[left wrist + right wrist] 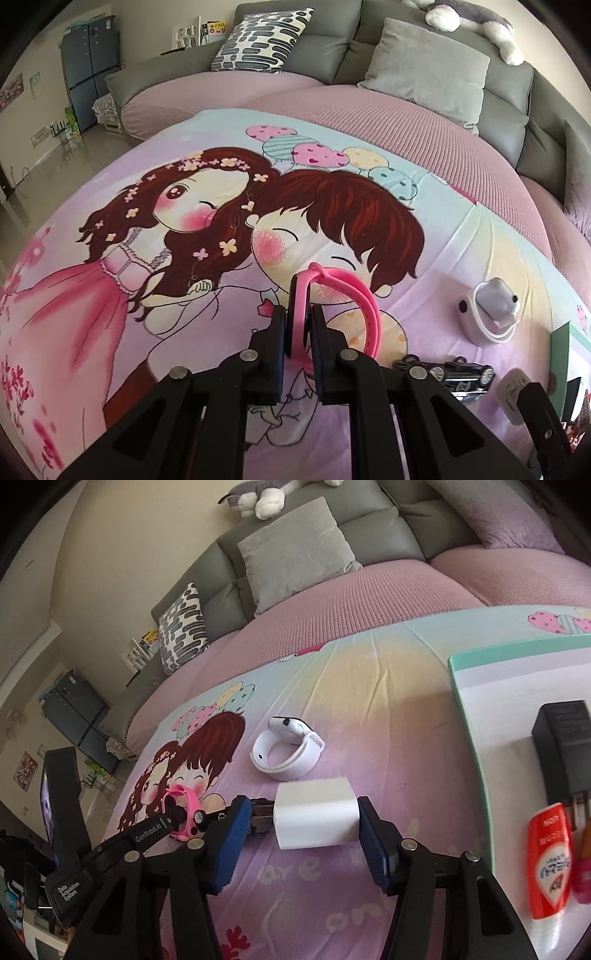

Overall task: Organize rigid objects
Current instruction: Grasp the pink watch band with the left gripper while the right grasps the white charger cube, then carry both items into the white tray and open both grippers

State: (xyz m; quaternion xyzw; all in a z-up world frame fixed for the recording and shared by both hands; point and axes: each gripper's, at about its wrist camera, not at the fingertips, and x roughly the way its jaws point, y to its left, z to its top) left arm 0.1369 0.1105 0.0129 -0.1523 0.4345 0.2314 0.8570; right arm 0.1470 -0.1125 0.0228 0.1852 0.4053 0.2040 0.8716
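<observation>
A: Fig. 1, widest field first. What carries the objects?

B: I see a sofa (325, 51) whose seat is spread with a cartoon-print blanket (110, 258). In my right wrist view a green-edged tray (469, 686) rests on the blanket at right; a black adapter (561, 746) and a red-capped tube (548, 853) lie on it.

A: And the left tool?

B: My left gripper (298, 332) has its jaws closed on the pink wristband (354, 295), pinching the band's near side; the loop stands upright on the blanket. The right view shows the same grip from the side.

A: The right tool?

B: My right gripper (299, 827) holds the white charger block (314, 816) between its blue pads (229, 834). The right pad touches the block; on the left, contact is probably there, though the angle leaves it unclear.

A: Loose items?

B: The white watch (286, 749) lies on the blanket just beyond the charger, apart from both tools. A black toy car (447, 373) sits on the blanket right of my left jaws, partly hidden in the right view behind the charger.
</observation>
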